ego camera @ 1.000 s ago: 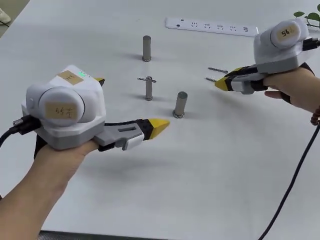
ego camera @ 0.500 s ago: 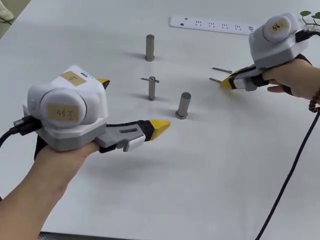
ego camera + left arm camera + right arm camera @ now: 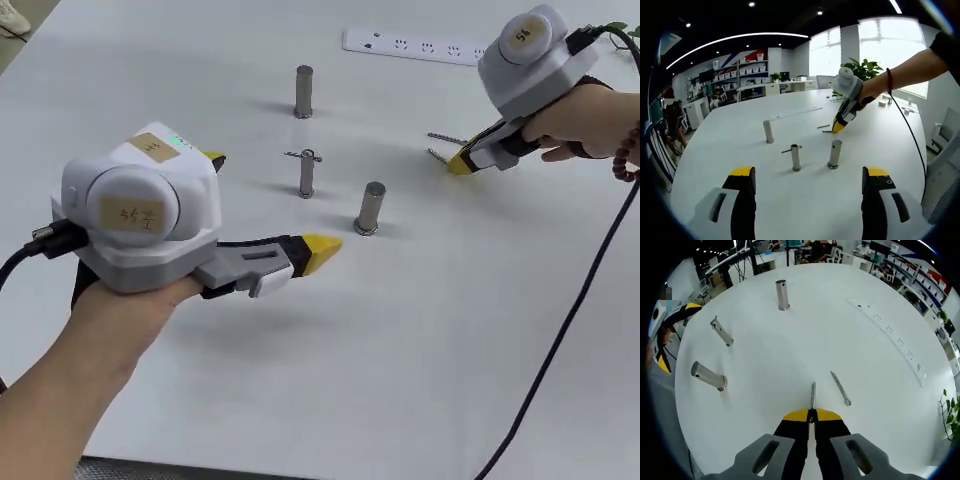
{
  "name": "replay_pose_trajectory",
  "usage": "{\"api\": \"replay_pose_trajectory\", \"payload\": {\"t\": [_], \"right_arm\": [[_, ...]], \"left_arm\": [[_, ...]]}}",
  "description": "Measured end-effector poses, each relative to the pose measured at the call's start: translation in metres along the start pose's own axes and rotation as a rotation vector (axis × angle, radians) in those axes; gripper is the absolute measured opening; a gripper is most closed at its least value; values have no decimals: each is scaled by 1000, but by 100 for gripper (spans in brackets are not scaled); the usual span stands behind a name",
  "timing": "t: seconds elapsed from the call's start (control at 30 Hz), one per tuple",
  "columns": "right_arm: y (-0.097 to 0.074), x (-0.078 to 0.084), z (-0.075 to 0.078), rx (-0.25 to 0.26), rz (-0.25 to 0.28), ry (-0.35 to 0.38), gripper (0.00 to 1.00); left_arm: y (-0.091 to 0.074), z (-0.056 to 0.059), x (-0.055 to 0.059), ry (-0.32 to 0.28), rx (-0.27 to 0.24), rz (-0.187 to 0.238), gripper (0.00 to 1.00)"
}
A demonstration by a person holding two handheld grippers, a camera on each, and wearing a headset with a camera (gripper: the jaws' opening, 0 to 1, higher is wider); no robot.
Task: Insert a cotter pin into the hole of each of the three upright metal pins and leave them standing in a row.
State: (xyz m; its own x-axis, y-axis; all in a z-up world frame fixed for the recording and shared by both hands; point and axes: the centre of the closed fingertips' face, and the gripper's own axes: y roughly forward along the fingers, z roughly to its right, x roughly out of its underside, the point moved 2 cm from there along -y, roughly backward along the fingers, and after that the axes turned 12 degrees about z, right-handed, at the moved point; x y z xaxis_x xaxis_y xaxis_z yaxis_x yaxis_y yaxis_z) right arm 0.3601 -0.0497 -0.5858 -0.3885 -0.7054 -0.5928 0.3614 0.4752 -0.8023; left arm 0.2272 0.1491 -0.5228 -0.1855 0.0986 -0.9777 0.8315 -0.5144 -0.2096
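Note:
Three upright metal pins stand on the white table: the far pin [image 3: 304,91], the middle pin [image 3: 307,172] with a cotter pin through its top, and the near pin [image 3: 371,208]. Two loose cotter pins lie to the right: one [image 3: 437,155] [image 3: 813,394] sticks out from my right gripper [image 3: 459,163] [image 3: 812,414], whose jaws are shut on its end, and the other [image 3: 443,138] [image 3: 840,387] lies beside it. My left gripper [image 3: 268,205] [image 3: 807,180] hovers open in front of the pins, holding nothing.
A white power strip [image 3: 420,47] lies at the table's far edge. A black cable [image 3: 560,330] hangs from the right gripper across the table's right side. A potted plant [image 3: 860,70] stands beyond the table.
My right gripper has tipped more steeply nose-down onto the end of the nearer loose cotter pin. The left gripper has barely moved; the head camera shifted a little.

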Motion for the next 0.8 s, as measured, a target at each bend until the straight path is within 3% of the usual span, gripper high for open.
{"api": "replay_pose_trajectory", "payload": {"t": [0.13,0.33,0.53,0.6,0.8], "right_arm": [[4,0,5,22,-36,-23,0],[10,1,16,42,-39,-34,0],[12,-10,15,30,34,-78,0],[13,-13,15,23,54,-131,0],[-2,-21,-8,5,122,-184,0]], "left_arm": [[0,1,0,7,6,-4,86],[0,3,1,1,9,-12,84],[0,6,0,-2,24,-15,80],[0,9,0,-16,31,-15,78],[1,16,-3,-6,55,-18,74]]}}
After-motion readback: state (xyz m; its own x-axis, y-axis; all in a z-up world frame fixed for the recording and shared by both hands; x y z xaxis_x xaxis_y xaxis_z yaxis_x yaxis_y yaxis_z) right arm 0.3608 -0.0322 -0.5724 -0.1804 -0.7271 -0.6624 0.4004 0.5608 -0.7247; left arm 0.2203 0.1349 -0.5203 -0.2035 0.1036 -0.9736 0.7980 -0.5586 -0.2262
